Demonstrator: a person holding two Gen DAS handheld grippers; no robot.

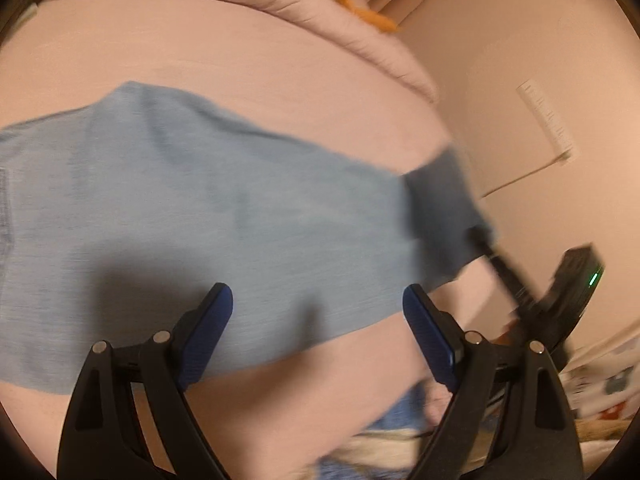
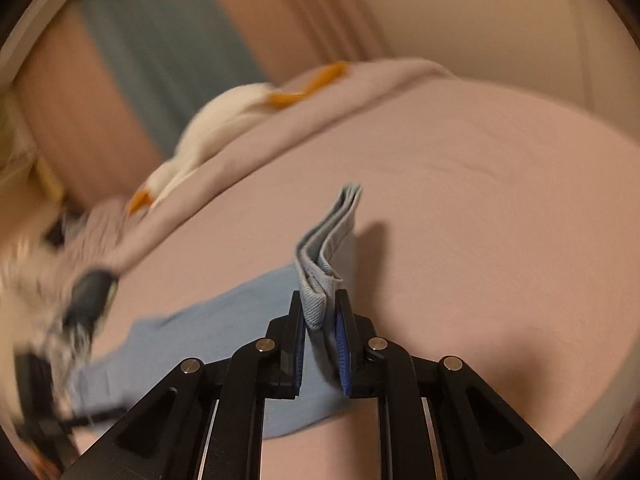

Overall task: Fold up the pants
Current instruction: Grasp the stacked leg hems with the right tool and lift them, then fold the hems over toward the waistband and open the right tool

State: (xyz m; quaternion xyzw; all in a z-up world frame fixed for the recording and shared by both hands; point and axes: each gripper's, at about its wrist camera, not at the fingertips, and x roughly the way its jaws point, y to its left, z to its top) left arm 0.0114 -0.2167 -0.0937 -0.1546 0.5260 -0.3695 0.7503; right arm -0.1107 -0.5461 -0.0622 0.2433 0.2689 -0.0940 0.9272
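On the pink bed sheet (image 1: 240, 60) the light blue pants (image 1: 180, 208) lie spread flat, running across the left wrist view from its left border to a raised, darker end at right. Left gripper (image 1: 318, 312): jaws stand wide apart above the near hem edge, blue pads (image 1: 214, 328) clear of the cloth, nothing between them. Right gripper (image 2: 322, 320): jaws closed tight on a doubled, stitched edge of the pants (image 2: 320, 280), which stands up out of the grip in stacked layers off the sheet; the rest of the garment trails away to lower left in that view. A bare sheet surrounds the fabric on the far side and toward the right, giving open room there. Along the far edge of the bed a bunched pink duvet (image 2: 340, 92) forms a ridge, with a white and orange plush toy (image 2: 224, 116) lying against it. Both views are motion-blurred, so finer seam detail cannot be confirmed.
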